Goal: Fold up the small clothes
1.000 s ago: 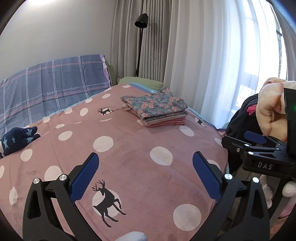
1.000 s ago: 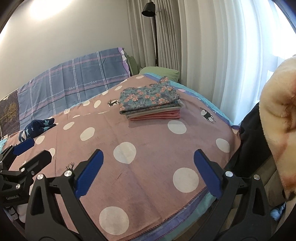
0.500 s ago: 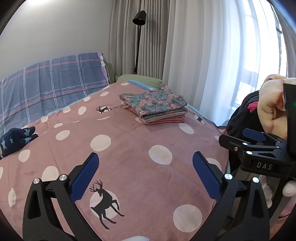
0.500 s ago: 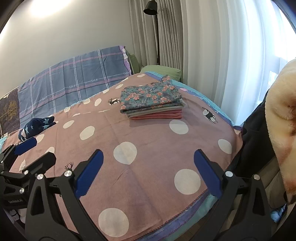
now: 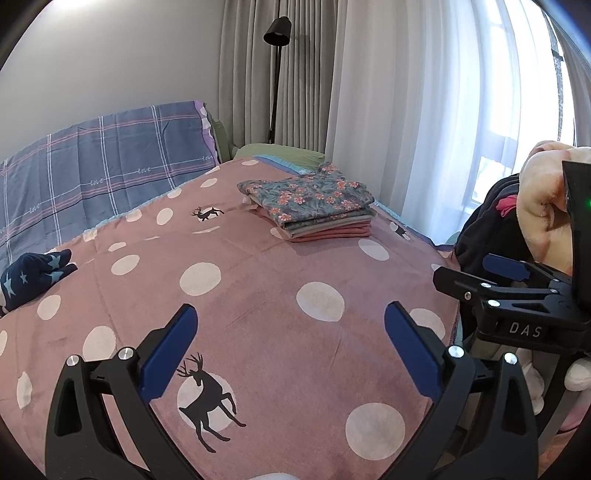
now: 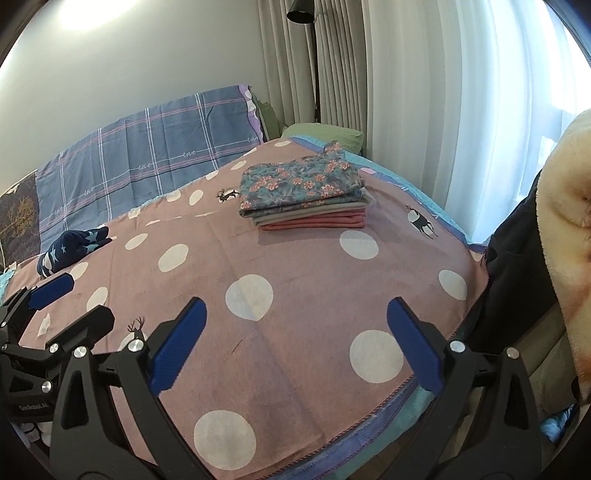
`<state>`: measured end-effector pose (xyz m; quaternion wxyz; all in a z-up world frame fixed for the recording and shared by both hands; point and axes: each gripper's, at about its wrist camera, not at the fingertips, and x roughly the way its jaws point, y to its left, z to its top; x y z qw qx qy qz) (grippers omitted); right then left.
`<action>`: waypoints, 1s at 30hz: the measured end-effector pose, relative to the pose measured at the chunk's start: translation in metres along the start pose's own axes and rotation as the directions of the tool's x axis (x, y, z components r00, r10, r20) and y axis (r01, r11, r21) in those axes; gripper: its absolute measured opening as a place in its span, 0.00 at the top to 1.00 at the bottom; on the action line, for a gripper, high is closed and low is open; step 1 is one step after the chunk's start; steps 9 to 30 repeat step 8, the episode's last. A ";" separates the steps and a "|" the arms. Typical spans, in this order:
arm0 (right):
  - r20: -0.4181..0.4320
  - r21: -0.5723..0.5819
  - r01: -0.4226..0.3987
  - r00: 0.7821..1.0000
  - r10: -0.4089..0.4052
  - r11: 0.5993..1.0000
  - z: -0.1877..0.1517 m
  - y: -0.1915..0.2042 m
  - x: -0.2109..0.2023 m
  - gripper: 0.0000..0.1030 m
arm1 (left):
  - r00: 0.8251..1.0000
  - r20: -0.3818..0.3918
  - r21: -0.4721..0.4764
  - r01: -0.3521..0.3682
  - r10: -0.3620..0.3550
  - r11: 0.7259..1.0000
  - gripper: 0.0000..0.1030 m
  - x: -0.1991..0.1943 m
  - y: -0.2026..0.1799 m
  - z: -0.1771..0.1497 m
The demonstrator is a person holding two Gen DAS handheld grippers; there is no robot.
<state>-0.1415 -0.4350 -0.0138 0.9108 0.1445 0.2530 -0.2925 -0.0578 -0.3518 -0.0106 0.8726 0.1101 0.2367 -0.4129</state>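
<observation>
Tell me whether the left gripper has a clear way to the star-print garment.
Probably yes: the left gripper is open and empty, and only bare polka-dot blanket lies between it and the navy star-print garment off to its left.

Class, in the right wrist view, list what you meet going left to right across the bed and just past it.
Navy star-print garment → folded clothes stack → dark garment → cream fleece blanket.

This is a bedroom in a home. A bed with a pink dotted blanket (image 5: 258,295) fills the view, a checked pillow (image 5: 110,162) stands at the wall, and a floor lamp (image 5: 277,33) stands by long curtains (image 5: 388,92).
</observation>
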 end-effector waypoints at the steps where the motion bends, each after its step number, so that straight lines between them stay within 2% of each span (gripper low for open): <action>1: 0.000 -0.001 0.001 1.000 -0.001 1.000 0.000 0.000 0.000 0.03 | 1.000 -0.001 0.000 -0.001 0.001 1.000 0.02 0.000 0.000 0.000; 30: -0.003 0.002 0.002 1.000 -0.002 1.000 0.000 0.000 0.001 0.03 | 1.000 -0.010 0.000 -0.010 0.010 1.000 0.02 0.002 0.000 -0.002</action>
